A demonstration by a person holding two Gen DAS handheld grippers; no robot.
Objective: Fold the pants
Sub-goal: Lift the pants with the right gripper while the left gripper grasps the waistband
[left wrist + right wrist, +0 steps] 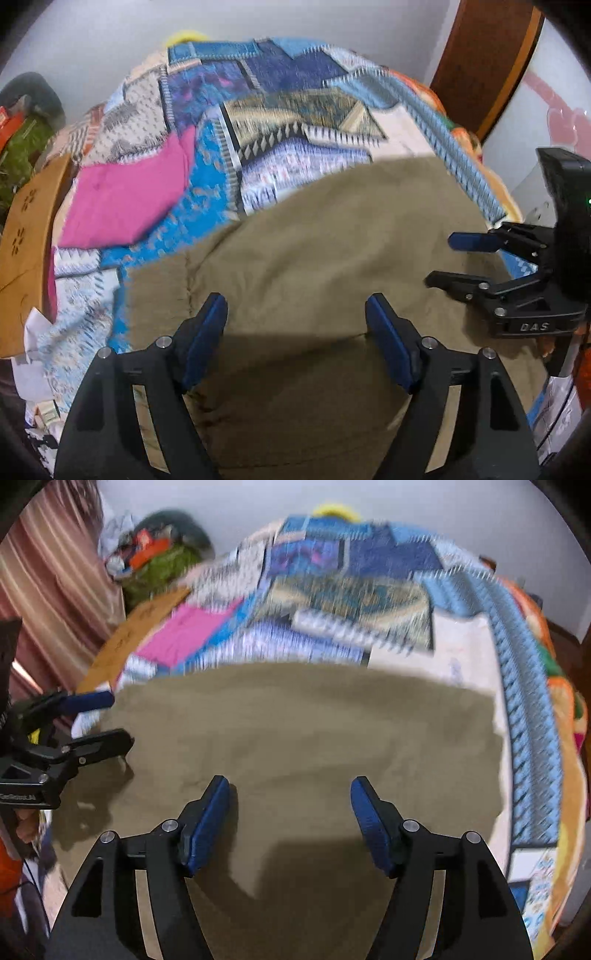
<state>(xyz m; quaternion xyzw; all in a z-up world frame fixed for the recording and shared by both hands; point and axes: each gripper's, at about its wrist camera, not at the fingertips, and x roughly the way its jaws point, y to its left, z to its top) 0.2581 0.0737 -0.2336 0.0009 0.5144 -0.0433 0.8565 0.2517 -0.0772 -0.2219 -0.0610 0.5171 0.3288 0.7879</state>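
Note:
Olive-khaki pants [332,240] lie spread flat on a patchwork quilt; they also fill the middle of the right wrist view [314,731]. My left gripper [297,314] is open and empty, hovering over the near part of the pants. It also shows at the left edge of the right wrist view [116,722], open over the pants' left edge. My right gripper [290,794] is open and empty over the near part of the pants. It shows at the right of the left wrist view [439,260], open over the pants' right edge.
The patchwork quilt [229,122] covers a bed, with a pink patch [129,192] at the left. A wooden board [26,236] runs along the left side. A pile of clutter [155,561] sits in the far corner beside a curtain [48,602]. A wooden door frame [480,62] stands at the right.

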